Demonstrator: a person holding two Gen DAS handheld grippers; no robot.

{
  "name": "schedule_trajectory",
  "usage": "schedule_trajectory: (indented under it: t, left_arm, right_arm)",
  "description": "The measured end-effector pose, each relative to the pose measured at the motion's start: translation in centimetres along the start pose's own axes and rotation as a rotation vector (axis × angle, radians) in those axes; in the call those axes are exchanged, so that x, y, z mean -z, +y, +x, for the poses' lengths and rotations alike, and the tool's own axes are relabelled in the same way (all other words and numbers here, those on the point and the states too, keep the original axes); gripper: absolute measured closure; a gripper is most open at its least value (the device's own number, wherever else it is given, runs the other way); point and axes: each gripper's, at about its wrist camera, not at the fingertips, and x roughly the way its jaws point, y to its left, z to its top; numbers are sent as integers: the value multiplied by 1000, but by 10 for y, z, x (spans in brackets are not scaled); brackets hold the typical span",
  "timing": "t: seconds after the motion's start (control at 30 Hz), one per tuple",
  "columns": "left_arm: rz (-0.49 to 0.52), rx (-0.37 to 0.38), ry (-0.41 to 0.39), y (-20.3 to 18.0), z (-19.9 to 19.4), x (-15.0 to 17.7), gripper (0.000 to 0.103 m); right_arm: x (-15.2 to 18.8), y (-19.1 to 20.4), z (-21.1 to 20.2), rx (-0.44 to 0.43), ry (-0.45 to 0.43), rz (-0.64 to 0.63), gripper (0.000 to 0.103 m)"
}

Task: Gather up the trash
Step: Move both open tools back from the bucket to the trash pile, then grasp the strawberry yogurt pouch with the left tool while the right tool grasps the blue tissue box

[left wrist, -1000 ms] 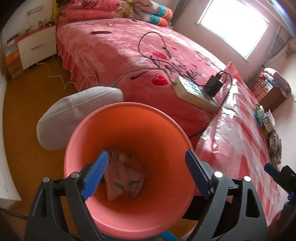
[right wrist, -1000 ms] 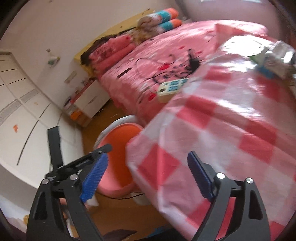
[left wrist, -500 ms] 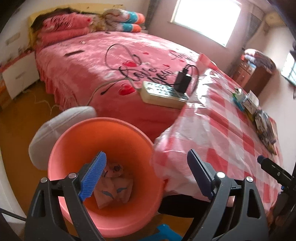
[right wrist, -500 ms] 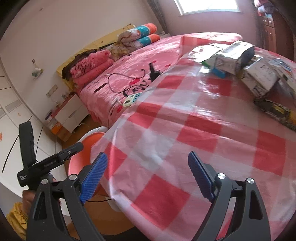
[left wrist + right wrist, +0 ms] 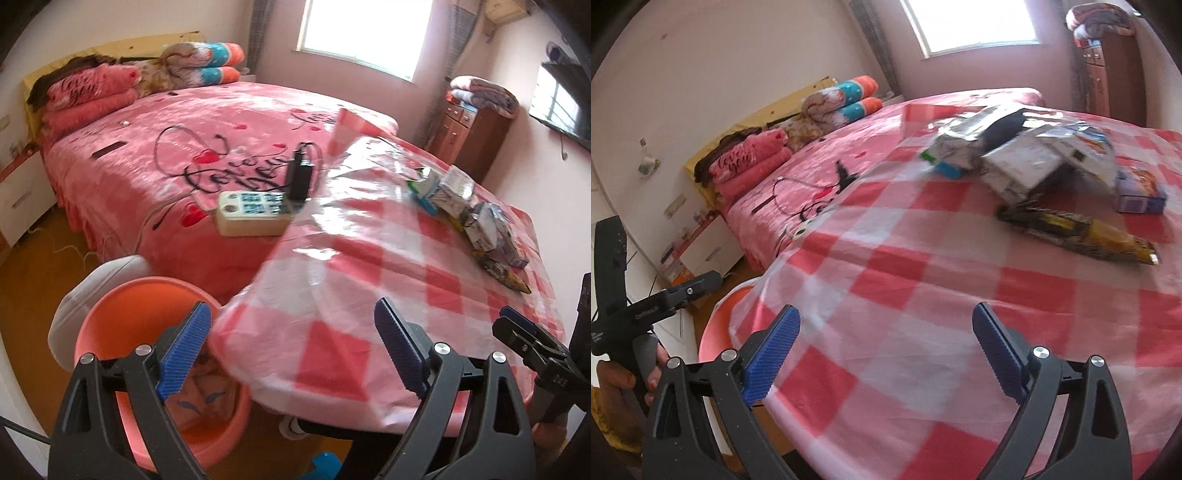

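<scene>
Your left gripper [image 5: 291, 350] stands wide with nothing between its blue pads, and what fills its view has changed: a second ago it looked straight down into the orange bin [image 5: 110, 302], and now the bin sits low and to the left of the left pad, half hidden behind it. The crumpled wrapper [image 5: 207, 391] you can see in the bin's bottom reads as one piece of trash already collected (the gripper is empty, so that fits). Ahead of the gripper now lies the bench [image 5: 354, 266] under its red-and-white checked cloth, and the remaining trash [image 5: 476, 218] is far ahead and to the right of it, well apart from the pads.

Your right gripper [image 5: 882, 350] has swung the same way. Its jaws are opening and nothing is between them. The bin has slid from beside its left pad to a sliver at the bench's edge, and the pile of foil packets and small boxes [image 5: 1027, 155] has come into full view ahead and slightly right, with a long yellow-and-black wrapper [image 5: 1082, 236] lying nearest on the cloth.

So you are between trips: both grippers empty and turned from the bin toward the pile. The right one looks better placed for the next pick, and the long wrapper seems the easiest reach. The bed [image 5: 177, 125] with its power strip [image 5: 255, 214] lies beyond the left gripper; leave that.
</scene>
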Motion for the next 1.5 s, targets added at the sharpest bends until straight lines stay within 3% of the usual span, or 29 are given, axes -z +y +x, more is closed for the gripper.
schedule_trajectory:
  t: [0.5, 0.93, 1.27, 1.5]
  left_arm:
    - [229, 64, -38, -114, 5, -23, 13]
    - [360, 168, -21, -200, 21, -27, 13]
    - [481, 210, 4, -264, 49, -36, 13]
    - [669, 195, -16, -321, 69, -46, 13]
  right_arm:
    - [-17, -68, -44, 13, -91, 151, 10]
    - [-20, -148, -78, 104, -161, 310, 10]
    - [-31, -195, -83, 159, -148, 386, 10]
    - [-58, -223, -85, 153, -134, 465, 10]
